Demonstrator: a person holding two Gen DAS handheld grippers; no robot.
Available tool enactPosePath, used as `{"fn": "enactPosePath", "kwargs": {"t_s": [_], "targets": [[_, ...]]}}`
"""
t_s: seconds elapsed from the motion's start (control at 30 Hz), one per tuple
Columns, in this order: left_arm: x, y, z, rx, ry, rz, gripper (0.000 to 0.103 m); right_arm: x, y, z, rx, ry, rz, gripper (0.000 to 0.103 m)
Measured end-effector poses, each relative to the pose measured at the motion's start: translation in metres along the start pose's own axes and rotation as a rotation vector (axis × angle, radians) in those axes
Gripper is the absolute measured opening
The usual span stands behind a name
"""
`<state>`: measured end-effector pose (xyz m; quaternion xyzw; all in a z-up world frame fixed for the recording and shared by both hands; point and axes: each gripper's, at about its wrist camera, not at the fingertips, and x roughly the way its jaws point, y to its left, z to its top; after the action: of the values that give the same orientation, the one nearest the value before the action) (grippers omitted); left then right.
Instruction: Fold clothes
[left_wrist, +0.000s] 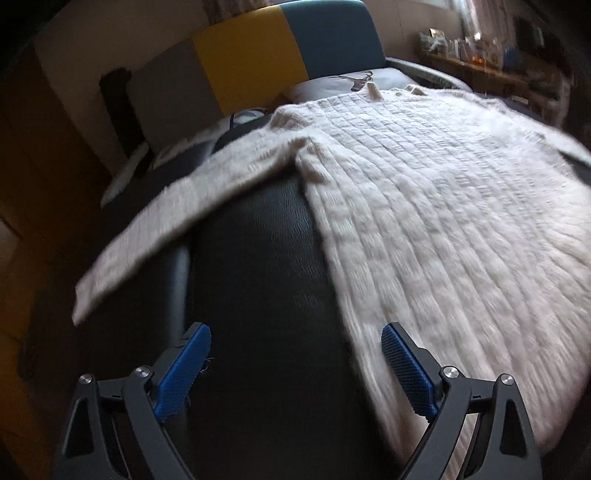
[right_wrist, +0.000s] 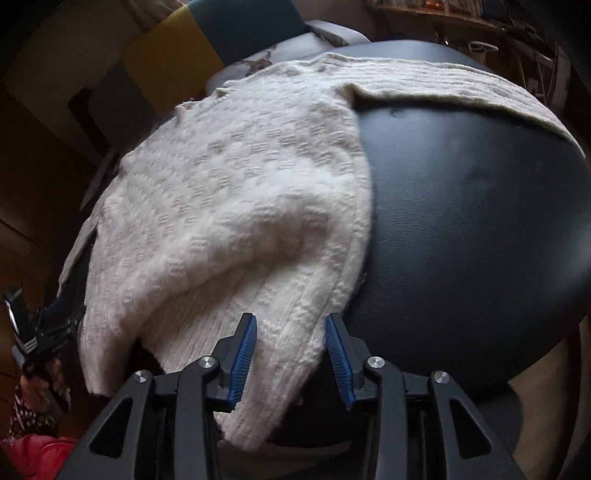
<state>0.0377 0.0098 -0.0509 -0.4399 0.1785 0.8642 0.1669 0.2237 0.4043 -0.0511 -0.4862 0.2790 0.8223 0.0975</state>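
A cream knitted sweater (left_wrist: 424, 206) lies spread on a black leather surface (left_wrist: 258, 277), one sleeve (left_wrist: 155, 225) stretched out to the left. My left gripper (left_wrist: 295, 365) is open and empty, just short of the sweater's near left edge. In the right wrist view the sweater (right_wrist: 229, 206) is bunched at its hem. My right gripper (right_wrist: 290, 354) has its jaws on either side of the raised hem (right_wrist: 284, 332), with a gap at each pad; I cannot tell if it grips. The left gripper (right_wrist: 33, 332) shows at the far left.
A yellow and teal headboard (left_wrist: 280, 55) and a pillow with a deer print (left_wrist: 343, 83) lie beyond the sweater. A cluttered shelf (left_wrist: 491, 55) stands at the far right. The black surface (right_wrist: 480, 221) is bare to the right of the sweater.
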Motion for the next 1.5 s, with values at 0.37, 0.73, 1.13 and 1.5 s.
{"fn": "enactPosePath", "kwargs": {"t_s": [0.37, 0.73, 1.13, 1.5], "targets": [[-0.011, -0.037, -0.025, -0.002, -0.03, -0.203, 0.072, 0.011, 0.039, -0.016, -0.144, -0.095, -0.08, 0.014], [-0.028, -0.013, 0.006, -0.028, -0.032, -0.262, 0.013, -0.037, 0.023, -0.01, -0.1, -0.205, -0.1, 0.012], [-0.021, -0.038, -0.019, 0.14, 0.008, -0.155, 0.014, -0.011, -0.015, -0.019, -0.004, -0.099, -0.158, 0.012], [-0.048, -0.015, 0.045, 0.153, -0.218, -0.034, 0.055, -0.054, 0.013, 0.019, -0.05, -0.273, -0.122, 0.024]]}}
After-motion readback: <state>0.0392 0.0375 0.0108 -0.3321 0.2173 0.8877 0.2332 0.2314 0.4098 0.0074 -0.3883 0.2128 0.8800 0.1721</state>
